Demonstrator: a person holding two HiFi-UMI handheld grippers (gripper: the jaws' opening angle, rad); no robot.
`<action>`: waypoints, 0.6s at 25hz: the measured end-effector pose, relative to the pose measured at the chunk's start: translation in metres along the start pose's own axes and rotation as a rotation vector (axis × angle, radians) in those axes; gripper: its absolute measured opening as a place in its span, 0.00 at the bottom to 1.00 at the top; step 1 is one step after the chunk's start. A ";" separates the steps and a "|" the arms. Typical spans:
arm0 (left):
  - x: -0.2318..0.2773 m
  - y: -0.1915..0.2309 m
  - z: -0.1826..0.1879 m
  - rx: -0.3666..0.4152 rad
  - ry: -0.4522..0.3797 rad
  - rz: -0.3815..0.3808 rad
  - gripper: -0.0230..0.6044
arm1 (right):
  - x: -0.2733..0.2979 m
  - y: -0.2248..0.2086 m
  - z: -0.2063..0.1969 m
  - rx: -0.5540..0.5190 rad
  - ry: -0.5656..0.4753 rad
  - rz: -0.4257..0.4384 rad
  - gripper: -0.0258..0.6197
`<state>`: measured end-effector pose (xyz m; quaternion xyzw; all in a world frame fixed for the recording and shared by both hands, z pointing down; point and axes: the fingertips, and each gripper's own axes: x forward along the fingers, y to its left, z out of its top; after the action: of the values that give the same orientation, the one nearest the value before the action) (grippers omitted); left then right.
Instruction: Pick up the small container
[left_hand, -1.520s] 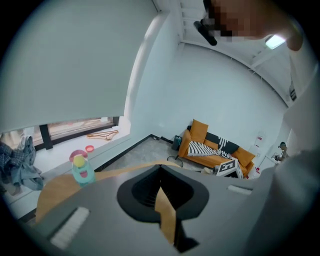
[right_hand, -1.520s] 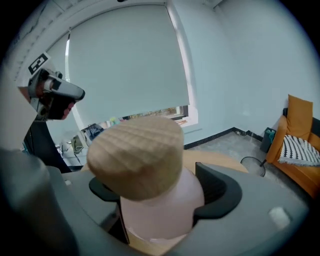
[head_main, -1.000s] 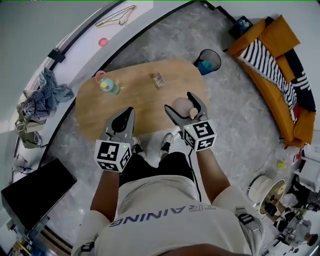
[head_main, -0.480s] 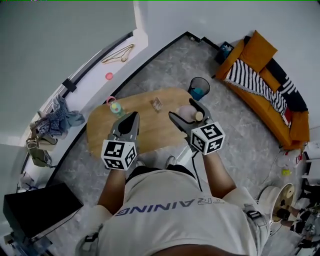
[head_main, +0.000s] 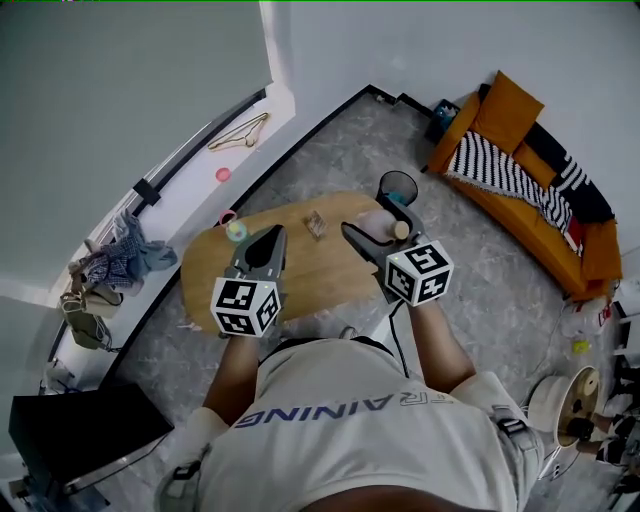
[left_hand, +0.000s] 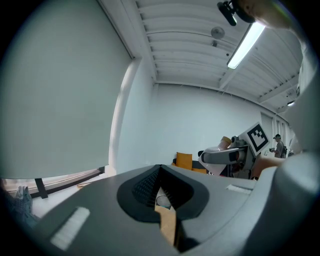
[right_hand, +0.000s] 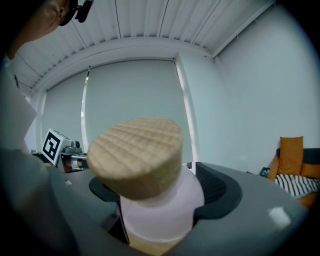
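The small container is a pale pink jar with a round wooden lid. My right gripper is shut on it and holds it in the air above the right end of the oval wooden table. In the right gripper view the jar fills the space between the jaws, and its lid is tilted toward the camera. My left gripper hovers over the table's left half, shut and holding nothing. In the left gripper view, the tips of the left gripper meet.
On the table stand a pastel bottle and a small box-like item. A black bin sits on the floor beyond the table. An orange sofa is at the right. Clothes and a hanger lie on the window ledge.
Both grippers have risen, the right one carrying the pink jar with it. The table now looks smaller and farther below, as the head view has risen too.
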<state>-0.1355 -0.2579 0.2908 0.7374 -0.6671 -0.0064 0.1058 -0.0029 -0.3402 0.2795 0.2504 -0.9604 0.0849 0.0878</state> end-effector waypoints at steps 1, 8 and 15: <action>0.000 -0.001 0.000 -0.002 0.000 -0.001 0.04 | -0.001 0.000 0.000 -0.002 0.000 0.001 0.71; -0.002 0.001 0.003 -0.012 -0.008 -0.006 0.04 | 0.001 0.005 0.005 -0.015 -0.004 0.005 0.71; -0.004 0.001 0.002 -0.012 -0.016 -0.012 0.04 | 0.001 0.007 0.004 -0.024 -0.002 0.001 0.71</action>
<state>-0.1368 -0.2542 0.2882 0.7407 -0.6634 -0.0169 0.1049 -0.0079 -0.3354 0.2755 0.2490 -0.9616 0.0730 0.0898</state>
